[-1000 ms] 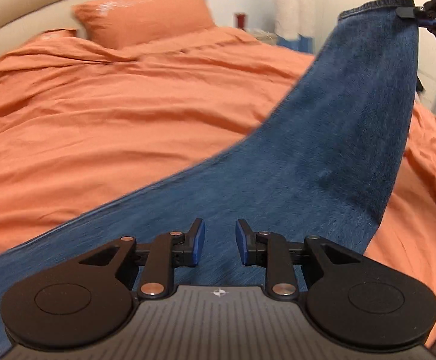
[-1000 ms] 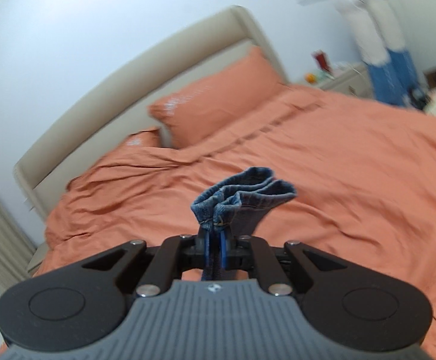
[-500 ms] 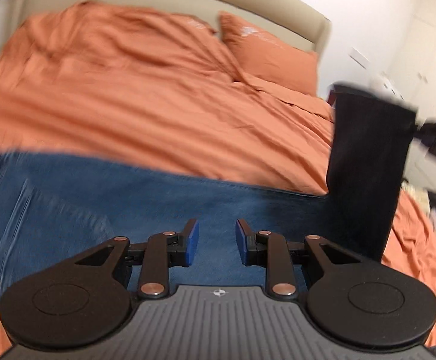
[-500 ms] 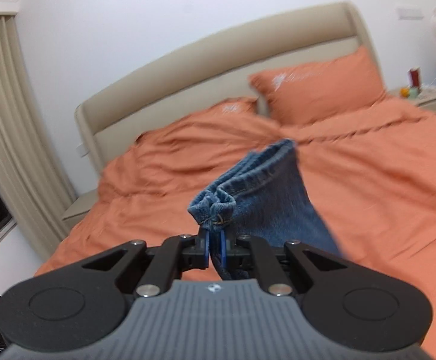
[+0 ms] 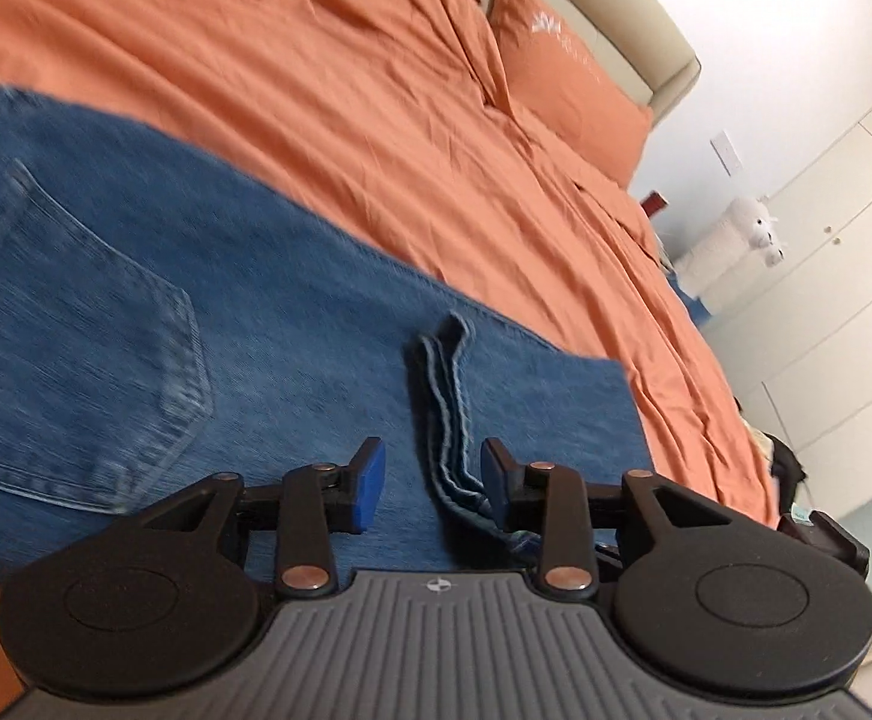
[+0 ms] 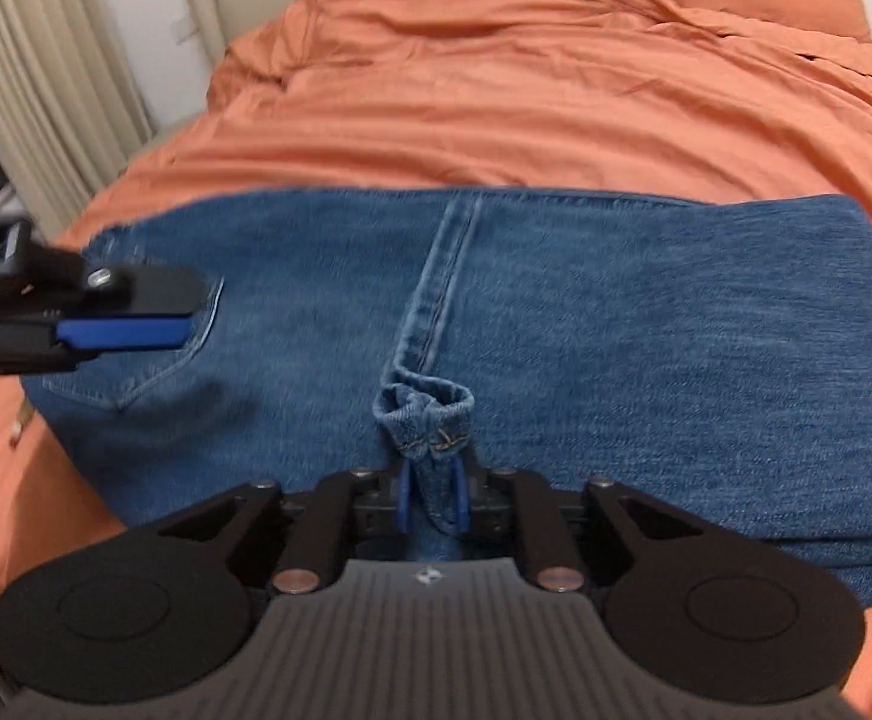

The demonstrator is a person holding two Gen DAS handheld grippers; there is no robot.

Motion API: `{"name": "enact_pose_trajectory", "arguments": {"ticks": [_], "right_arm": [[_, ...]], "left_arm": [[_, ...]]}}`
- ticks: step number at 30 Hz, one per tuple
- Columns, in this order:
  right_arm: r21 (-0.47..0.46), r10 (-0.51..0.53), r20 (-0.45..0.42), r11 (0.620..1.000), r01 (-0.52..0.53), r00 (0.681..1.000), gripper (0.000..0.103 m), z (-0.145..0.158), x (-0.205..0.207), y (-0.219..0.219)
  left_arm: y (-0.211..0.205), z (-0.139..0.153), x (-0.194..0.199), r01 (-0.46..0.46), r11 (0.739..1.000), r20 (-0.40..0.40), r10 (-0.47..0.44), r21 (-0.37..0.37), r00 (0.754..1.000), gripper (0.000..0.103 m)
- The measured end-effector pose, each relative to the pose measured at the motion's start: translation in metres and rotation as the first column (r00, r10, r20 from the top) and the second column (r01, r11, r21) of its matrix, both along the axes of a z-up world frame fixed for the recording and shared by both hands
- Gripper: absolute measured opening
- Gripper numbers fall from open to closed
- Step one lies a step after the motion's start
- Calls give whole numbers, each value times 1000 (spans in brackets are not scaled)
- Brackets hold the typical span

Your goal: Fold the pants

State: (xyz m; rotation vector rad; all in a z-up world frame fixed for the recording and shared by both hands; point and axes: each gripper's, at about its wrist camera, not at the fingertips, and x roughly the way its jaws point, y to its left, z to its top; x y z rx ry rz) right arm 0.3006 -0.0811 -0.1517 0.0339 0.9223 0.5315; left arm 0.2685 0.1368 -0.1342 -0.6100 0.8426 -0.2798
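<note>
Blue jeans (image 5: 153, 276) lie on the orange bed, folded over so the leg hems (image 5: 445, 396) rest on top near the back pocket (image 5: 81, 330). My left gripper (image 5: 432, 486) is open and empty just above the denim, beside the hem stack. In the right wrist view the jeans (image 6: 646, 348) spread across the bed. My right gripper (image 6: 432, 495) is shut on the bunched leg hem (image 6: 426, 420), low over the jeans. The left gripper (image 6: 123, 330) shows at the left over the back pocket.
The orange duvet (image 5: 345, 90) covers the bed, with orange pillows (image 5: 568, 78) and a beige headboard (image 5: 628, 6) beyond. White wardrobes (image 5: 844, 252) and a plush toy (image 5: 748, 234) stand to the right. Curtains (image 6: 33, 78) hang left of the bed.
My right gripper has swung the raised leg ends down and across onto the upper part of the jeans. My left gripper stayed open and now sits beside the laid-down hems.
</note>
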Motion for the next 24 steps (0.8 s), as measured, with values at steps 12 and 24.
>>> {"name": "enact_pose_trajectory", "arguments": {"ticks": [12, 24], "right_arm": [[53, -163, 123, 986, 158, 979, 50, 34, -2, -47], [54, -355, 59, 934, 352, 933, 49, 9, 42, -109]], "left_arm": [[-7, -38, 59, -40, 988, -50, 33, -152, 998, 50], [-30, -57, 96, -35, 997, 28, 36, -65, 999, 9]]}}
